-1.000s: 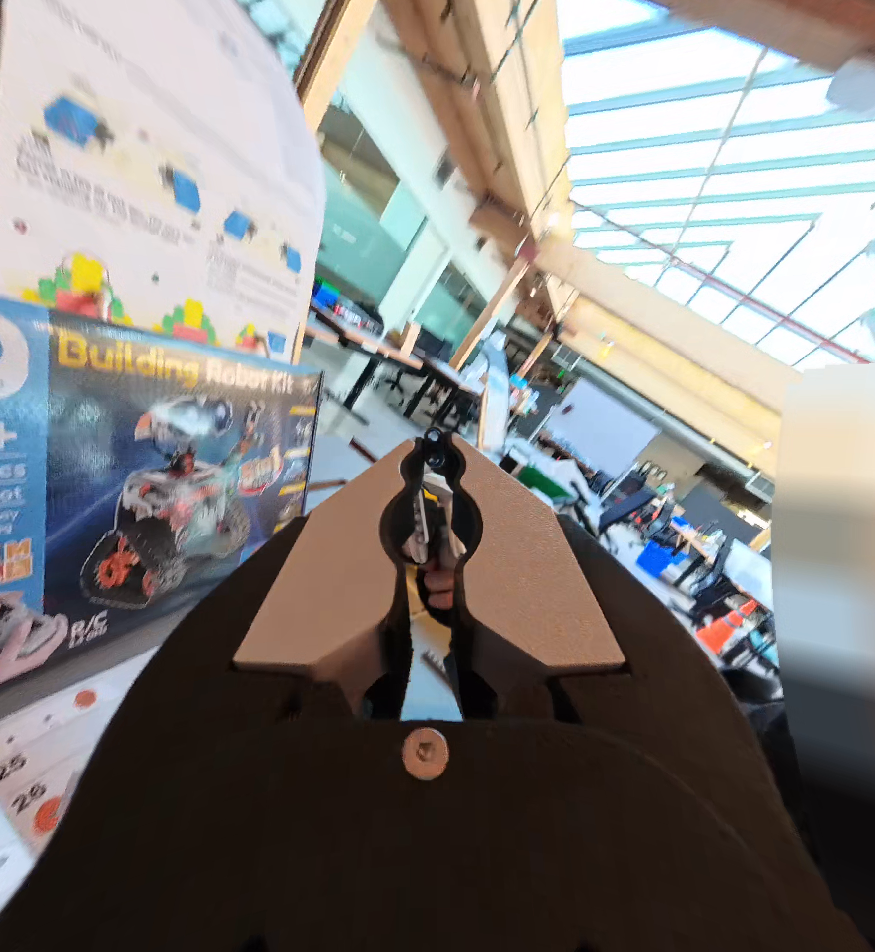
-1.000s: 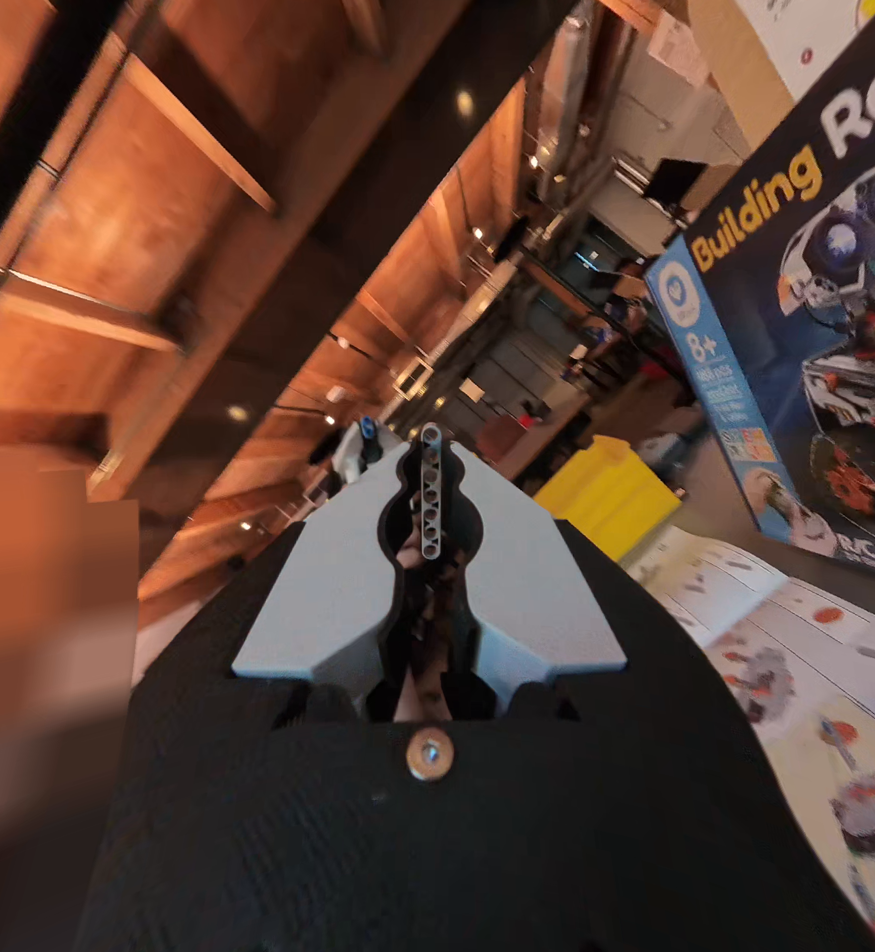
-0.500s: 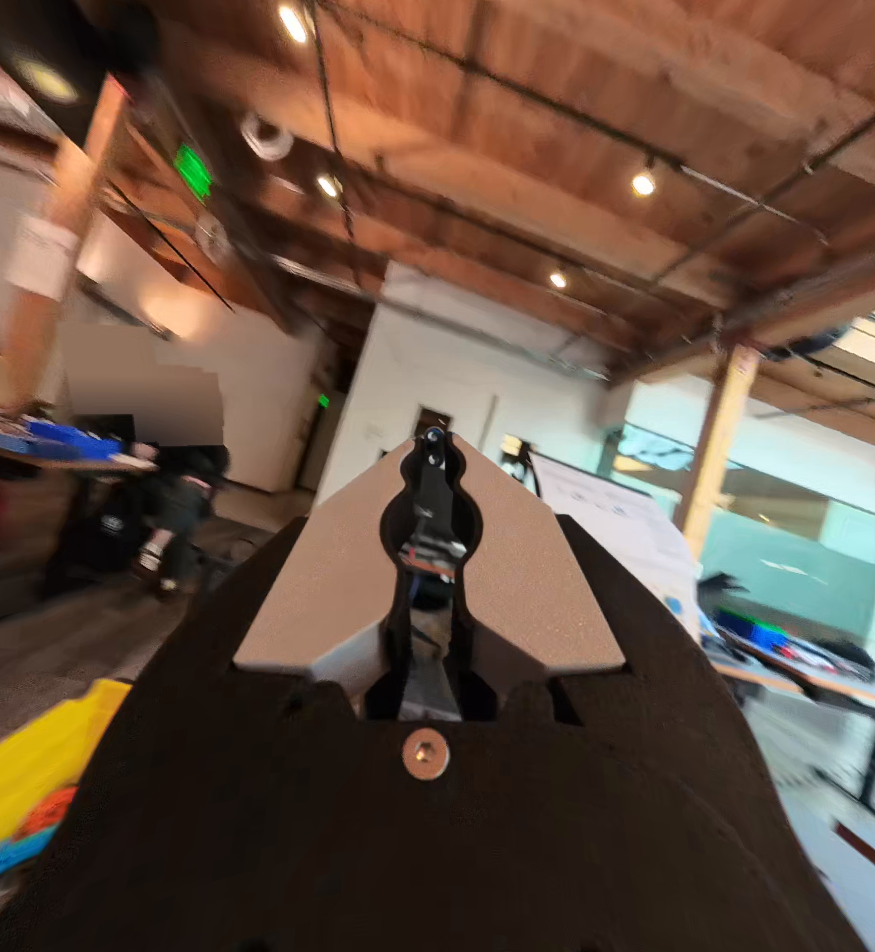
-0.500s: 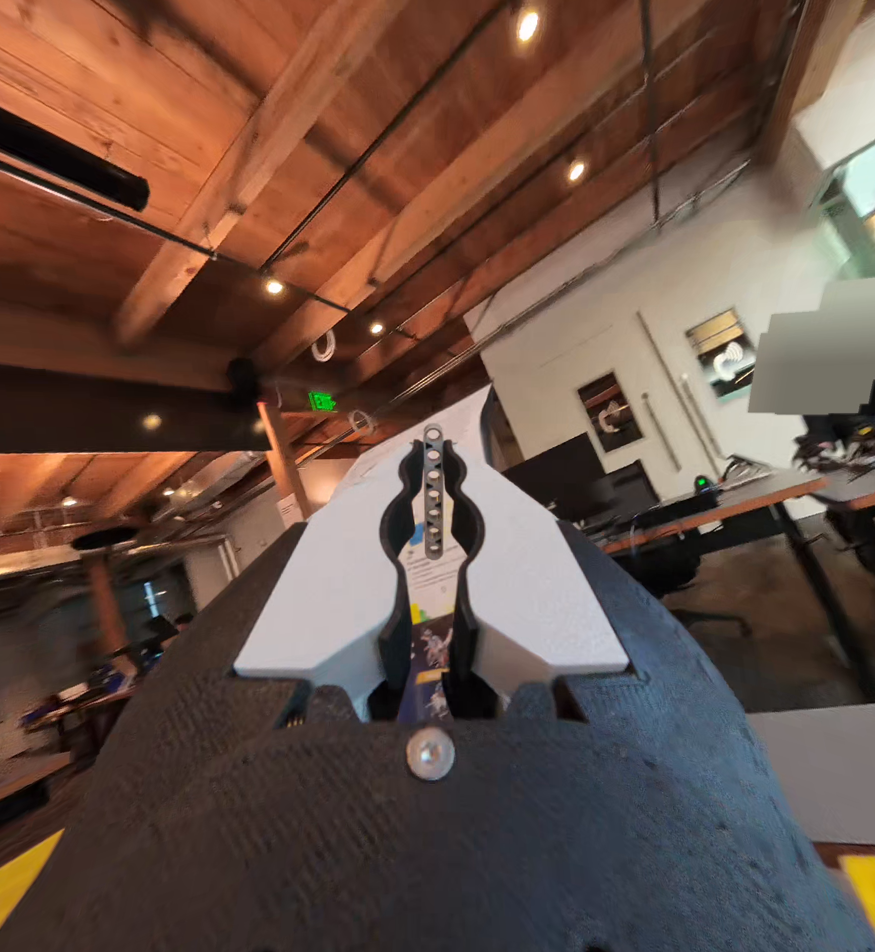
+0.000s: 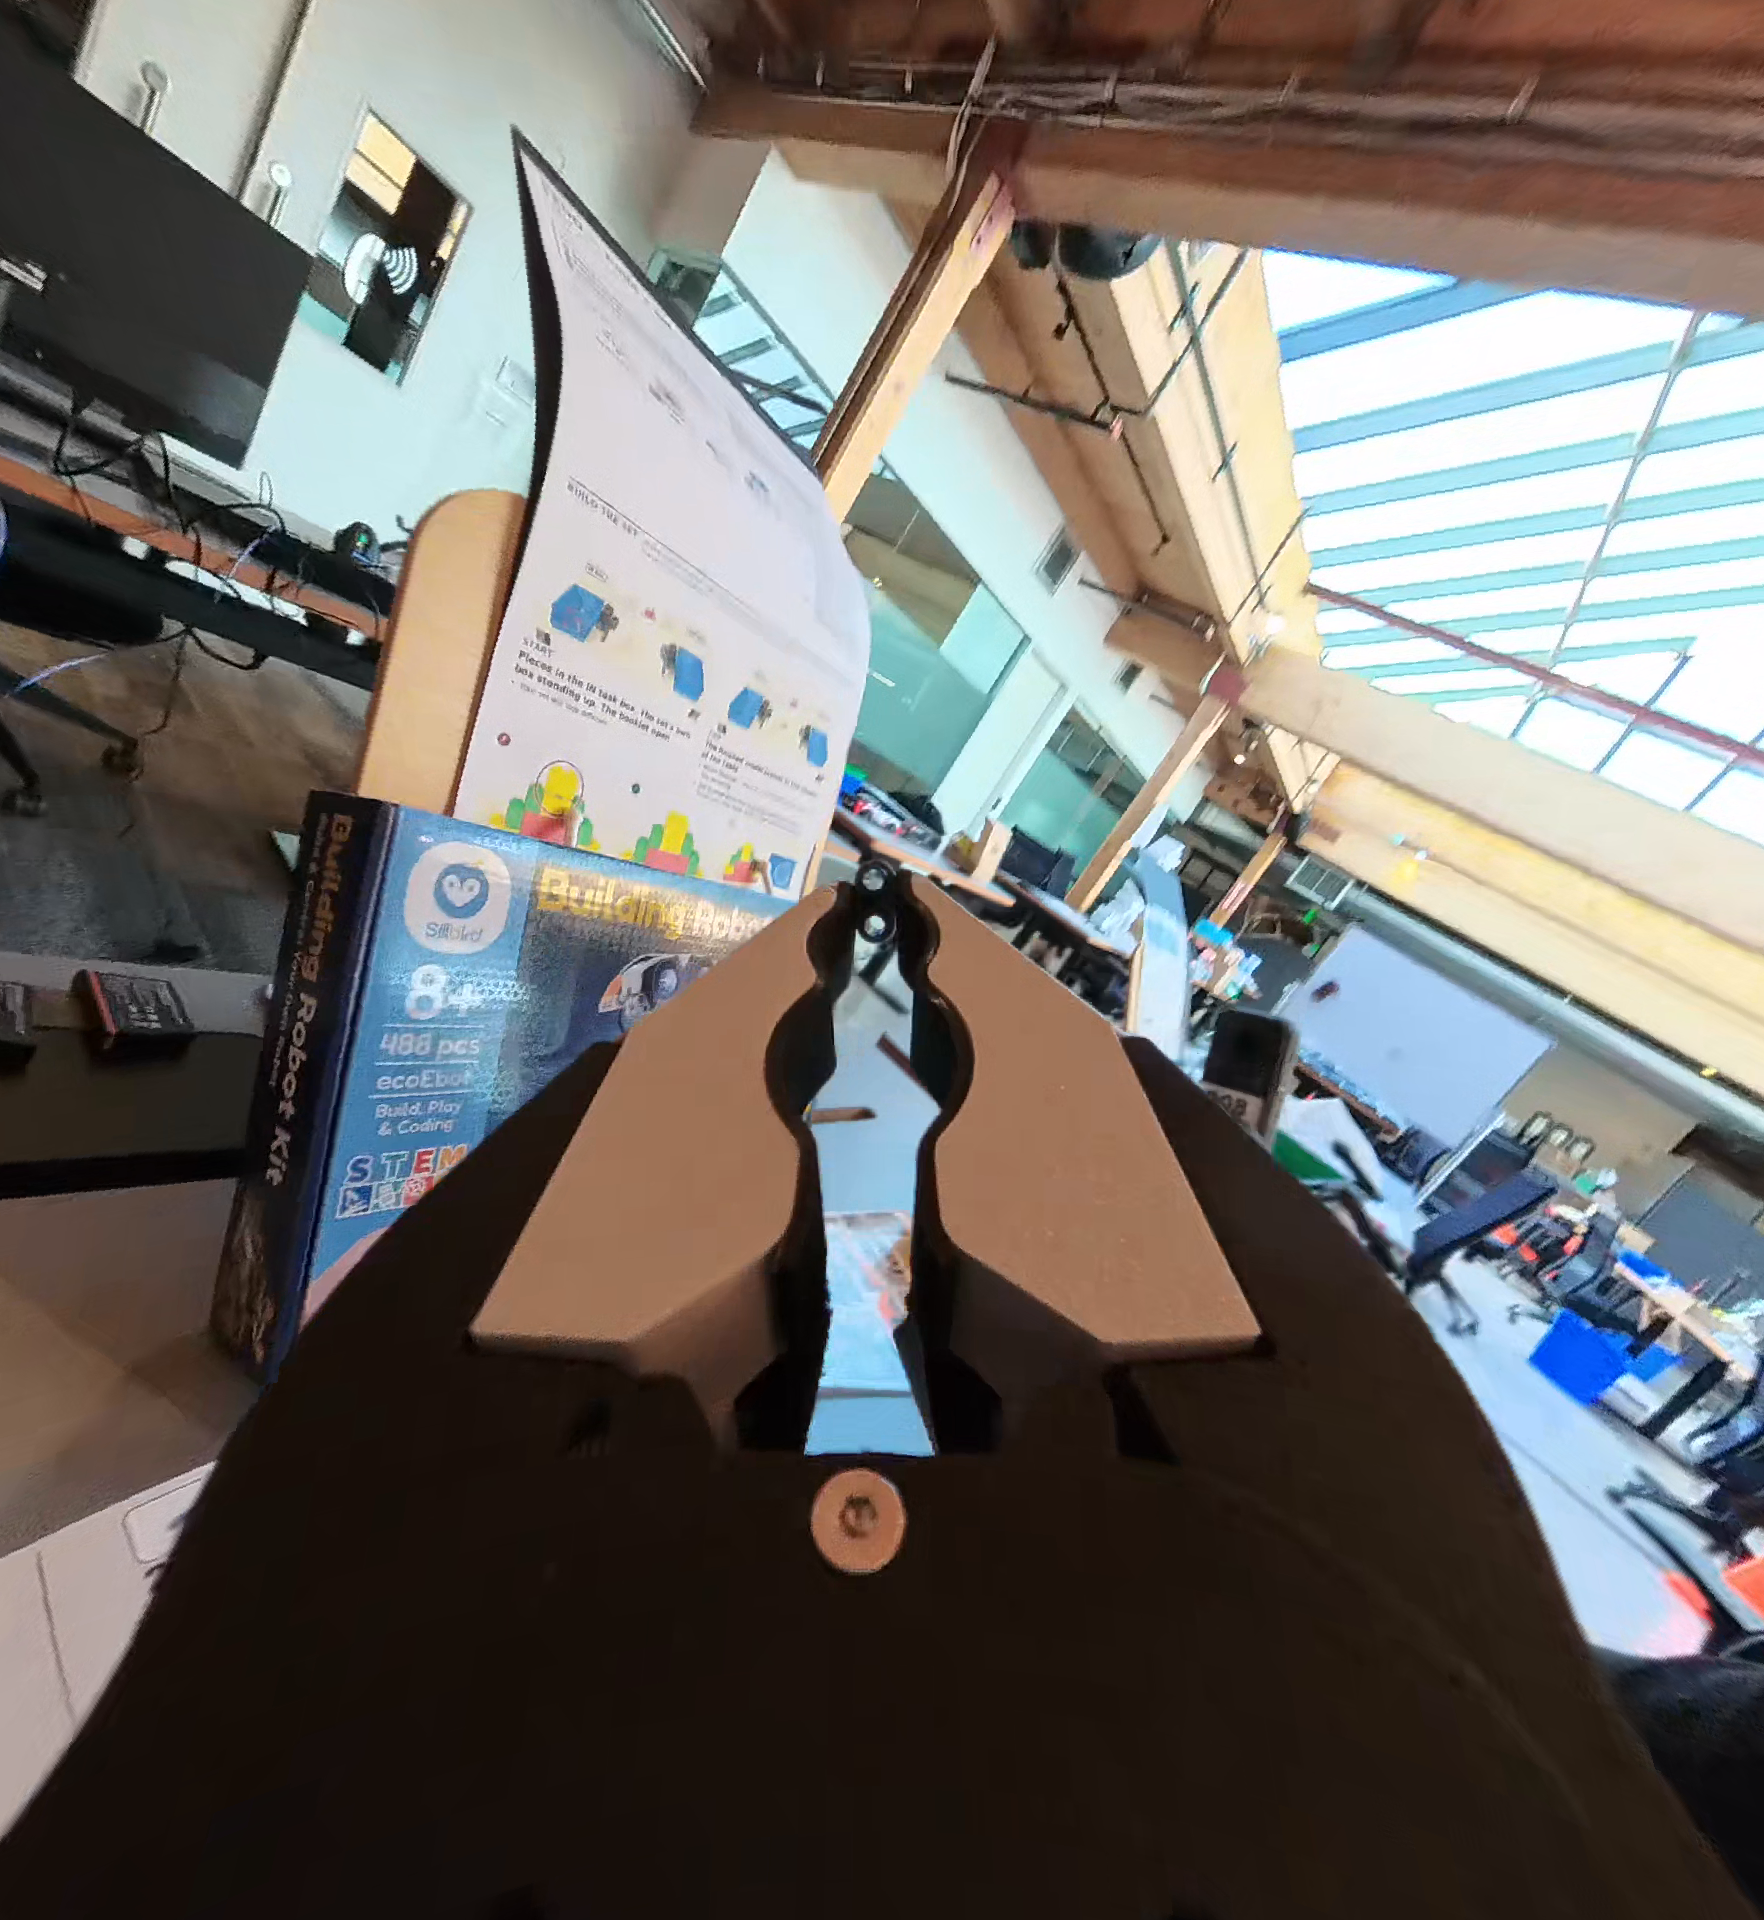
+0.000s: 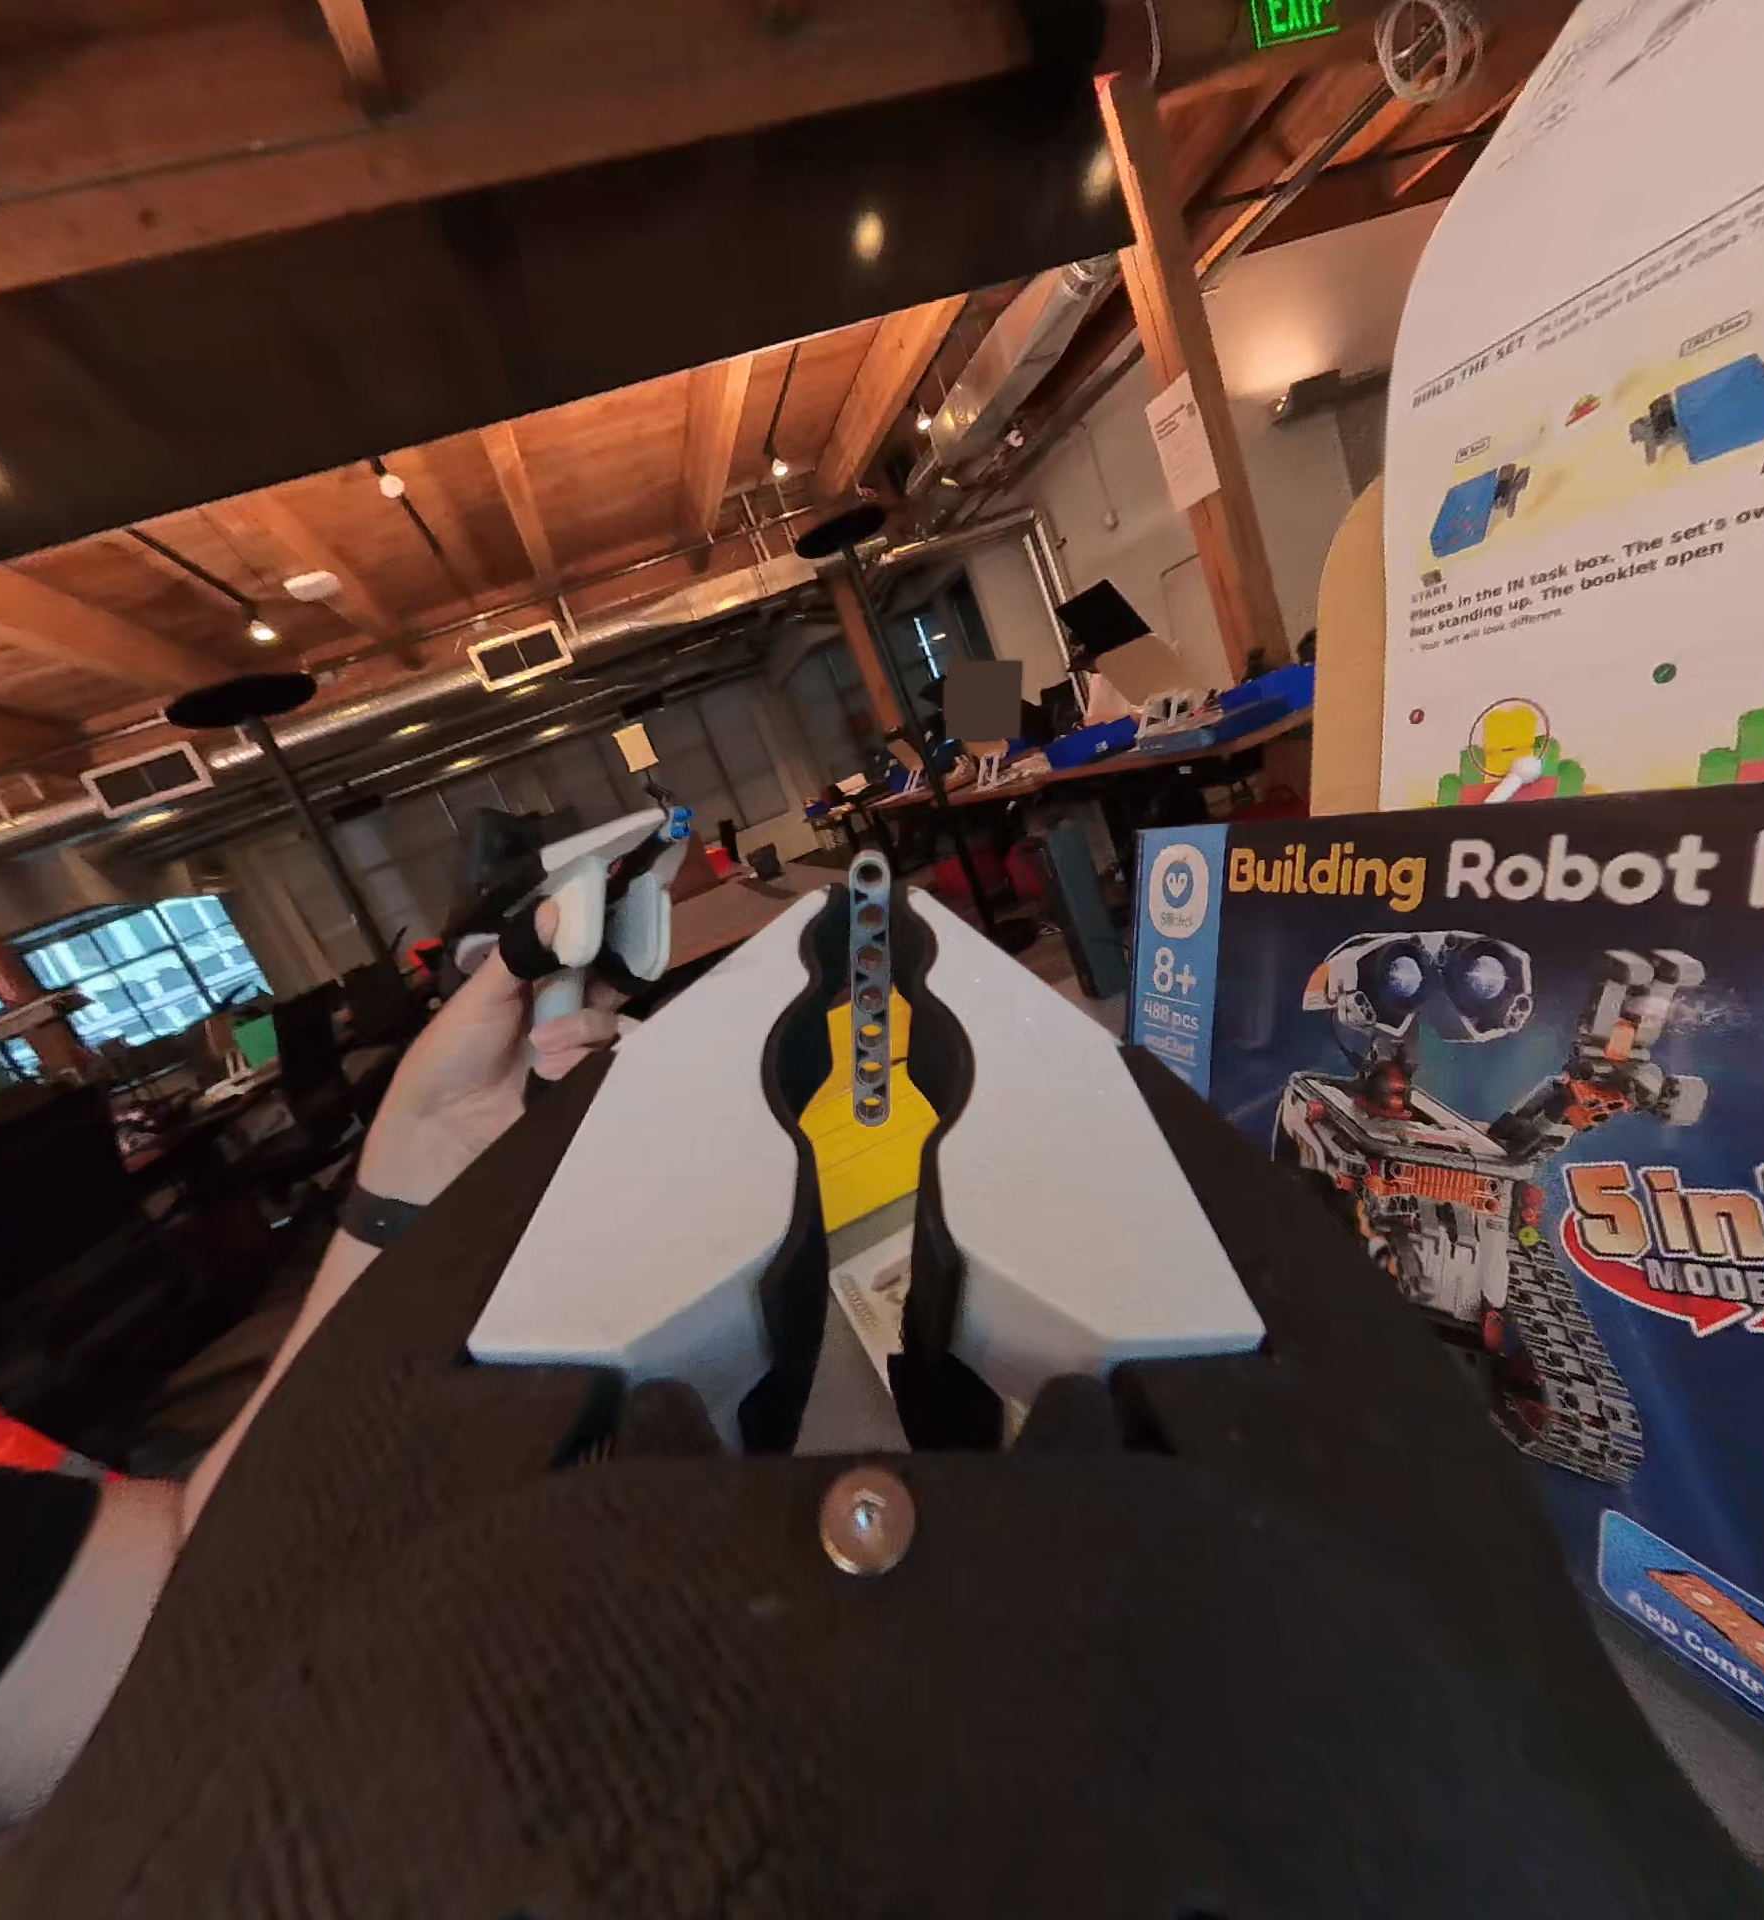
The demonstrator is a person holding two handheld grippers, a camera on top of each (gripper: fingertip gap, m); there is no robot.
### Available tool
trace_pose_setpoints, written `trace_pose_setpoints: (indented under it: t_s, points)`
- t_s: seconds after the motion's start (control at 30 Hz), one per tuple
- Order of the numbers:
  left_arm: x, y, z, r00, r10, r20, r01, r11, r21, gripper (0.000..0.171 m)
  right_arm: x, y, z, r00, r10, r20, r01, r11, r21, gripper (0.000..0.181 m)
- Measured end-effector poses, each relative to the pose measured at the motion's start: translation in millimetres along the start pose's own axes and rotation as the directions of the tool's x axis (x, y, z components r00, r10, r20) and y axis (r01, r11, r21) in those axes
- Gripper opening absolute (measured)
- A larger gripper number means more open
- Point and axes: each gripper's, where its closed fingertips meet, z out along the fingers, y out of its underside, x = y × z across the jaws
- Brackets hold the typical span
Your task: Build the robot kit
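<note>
My left gripper [image 5: 876,920] has tan fingers and is shut on a small black piece with holes [image 5: 874,883] that sticks out of its tips. My right gripper [image 6: 870,904] has white fingers and is shut on a grey beam with a row of holes [image 6: 870,997], held upright between the pads. Both are raised in the air in front of a blue robot kit box [image 5: 390,1039] [image 6: 1480,1091]. In the right wrist view the left gripper [image 6: 597,904] shows to the left, held by a hand [image 6: 462,1070].
A tall white instruction sheet [image 5: 670,623] [image 6: 1636,468] stands behind the box against a wooden board [image 5: 442,644]. A yellow bin [image 6: 867,1164] shows between the right fingers. A black shelf [image 5: 78,1101] with small dark items lies left. Desks and chairs fill the room behind.
Both views swung away towards the ceiling and room, then back to face the kit box. Each gripper has kept hold of its piece throughout.
</note>
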Motion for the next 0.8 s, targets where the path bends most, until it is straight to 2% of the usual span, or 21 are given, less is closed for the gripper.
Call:
trace_pose_setpoints:
  t_s: [0.1, 0.17, 0.23, 0.3, 0.33, 0.37, 0.4, 0.47, 0.5, 0.57, 0.67, 0.77, 0.8]
  points:
    - [4, -1, 2, 0.989, 0.131, 0.069, -0.131, 0.991, -0.001, 0.006, -1, 3, 1, 0.988, -0.135, -0.070, 0.140, 0.987, 0.072, 0.005]
    - [12, -16, -7, 0.947, 0.280, 0.160, -0.288, 0.957, 0.031, 0.005, -5, -30, -18, 0.931, -0.310, -0.191, 0.343, 0.923, 0.172, 0.005]
    - [25, -37, -23, 0.853, 0.442, 0.278, -0.476, 0.877, 0.064, 0.006, -9, -74, -51, 0.810, -0.456, -0.367, 0.553, 0.803, 0.222, 0.005]
    - [33, -58, -44, 0.720, 0.552, 0.421, -0.634, 0.770, 0.075, 0.005, -16, -104, -80, 0.740, -0.487, -0.464, 0.639, 0.724, 0.259, 0.005]
    - [37, -64, -50, 0.674, 0.577, 0.461, -0.677, 0.732, 0.075, 0.005, -18, -110, -85, 0.742, -0.476, -0.472, 0.635, 0.724, 0.268, 0.005]
    - [39, -64, -52, 0.667, 0.583, 0.465, -0.683, 0.727, 0.068, 0.005, -17, -109, -83, 0.768, -0.458, -0.447, 0.604, 0.751, 0.267, 0.005]
    - [40, -58, -47, 0.701, 0.573, 0.424, -0.651, 0.757, 0.056, 0.006, -17, -104, -75, 0.809, -0.434, -0.396, 0.553, 0.792, 0.261, 0.006]
    - [46, -36, -27, 0.839, 0.485, 0.246, -0.510, 0.859, 0.047, 0.005, -20, -83, -53, 0.890, -0.380, -0.253, 0.438, 0.865, 0.244, 0.005]
    - [50, -25, -18, 0.901, 0.410, 0.143, -0.420, 0.906, 0.044, 0.006, -19, -70, -42, 0.916, -0.347, -0.203, 0.387, 0.897, 0.212, 0.005]
    - [51, -6, -2, 0.969, 0.246, -0.012, -0.246, 0.969, 0.009, 0.005, -14, -40, -21, 0.948, -0.291, -0.127, 0.306, 0.945, 0.119, 0.005]
    - [39, 20, 13, 0.989, 0.128, -0.072, -0.135, 0.985, -0.107, 0.006, -10, -3, -1, 0.983, -0.182, -0.024, 0.182, 0.983, 0.001, 0.005]
    - [25, 62, 22, 0.991, 0.119, -0.055, -0.131, 0.930, -0.344, 0.006, -7, 22, 9, 0.997, -0.047, 0.069, 0.052, 0.996, -0.067, 0.005]
    - [22, 72, 24, 0.992, 0.118, -0.052, -0.129, 0.912, -0.390, 0.006, -4, 28, 11, 0.996, -0.011, 0.084, 0.018, 0.997, -0.080, 0.006]
